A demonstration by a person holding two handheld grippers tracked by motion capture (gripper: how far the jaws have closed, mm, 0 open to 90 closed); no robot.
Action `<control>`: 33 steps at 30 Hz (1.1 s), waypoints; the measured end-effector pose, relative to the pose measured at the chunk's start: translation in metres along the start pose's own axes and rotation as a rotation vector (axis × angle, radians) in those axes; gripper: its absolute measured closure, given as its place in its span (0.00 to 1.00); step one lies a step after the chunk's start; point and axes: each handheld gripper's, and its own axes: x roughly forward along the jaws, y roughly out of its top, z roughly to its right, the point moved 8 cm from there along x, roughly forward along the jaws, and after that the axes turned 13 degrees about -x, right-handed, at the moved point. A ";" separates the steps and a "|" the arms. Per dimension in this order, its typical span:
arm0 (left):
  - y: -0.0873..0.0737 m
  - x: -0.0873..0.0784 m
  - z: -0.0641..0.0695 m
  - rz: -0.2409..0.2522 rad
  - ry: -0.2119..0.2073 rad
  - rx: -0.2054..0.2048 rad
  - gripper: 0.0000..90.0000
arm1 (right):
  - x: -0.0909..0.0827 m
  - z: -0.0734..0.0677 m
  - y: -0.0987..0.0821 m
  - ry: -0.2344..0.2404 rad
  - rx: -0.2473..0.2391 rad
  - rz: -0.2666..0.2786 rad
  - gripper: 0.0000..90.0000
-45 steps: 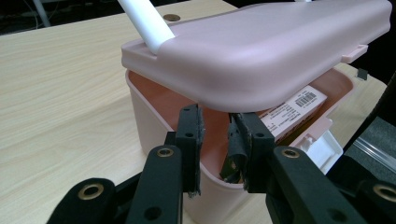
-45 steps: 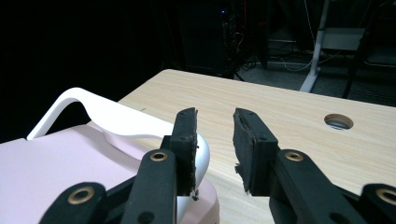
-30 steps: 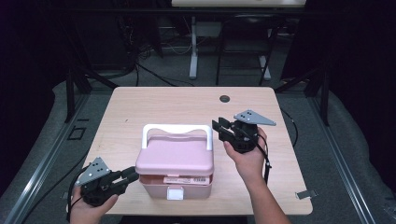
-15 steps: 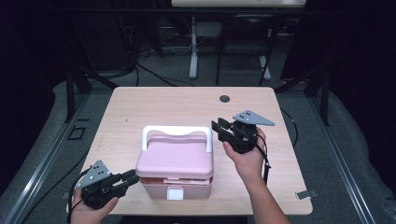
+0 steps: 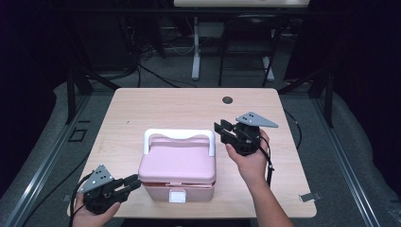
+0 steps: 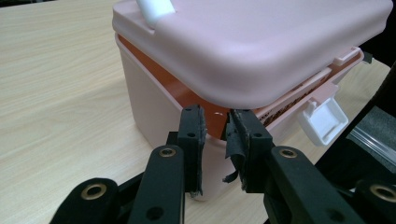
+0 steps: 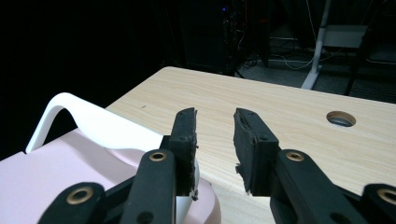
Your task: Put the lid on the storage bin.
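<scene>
Box (image 5: 178,166), pink with a white handle (image 5: 178,136), sits on my desk (image 5: 142,109) toward the near edge, roughly midway between its left and right sides. Its lid (image 6: 261,42) is not fully seated: in the left gripper view I see a gap under the lid's edge with an orange-brown lining (image 6: 154,74) showing, and the white latch (image 6: 323,120) hangs loose at the front.

My left hand-held gripper (image 5: 127,183) is low at the box's near left corner, pointing at the side of it. In its own view the tips (image 6: 215,126) sit right at the seam below the lid, a narrow gap between the jaws, nothing pinched in them (whether the pads brush the wall I cannot tell). One pad's black lining (image 6: 233,149) is frayed and peeling.

My right hand-held gripper (image 5: 222,131) is held above the desk just beside the handle's right end, pointing left toward it. Its jaws stand part open with nothing between them; in the right gripper view (image 7: 215,140) the handle (image 7: 84,119) curves away to the left of the left jaw, close beside it, and I cannot tell if they touch.

A round cable hole (image 5: 228,100) lies farther back on the desk, well apart from the box.
</scene>
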 end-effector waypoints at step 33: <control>0.006 0.000 -0.028 0.032 0.055 -0.070 0.74 | -0.002 0.003 0.000 -0.010 0.002 0.004 0.73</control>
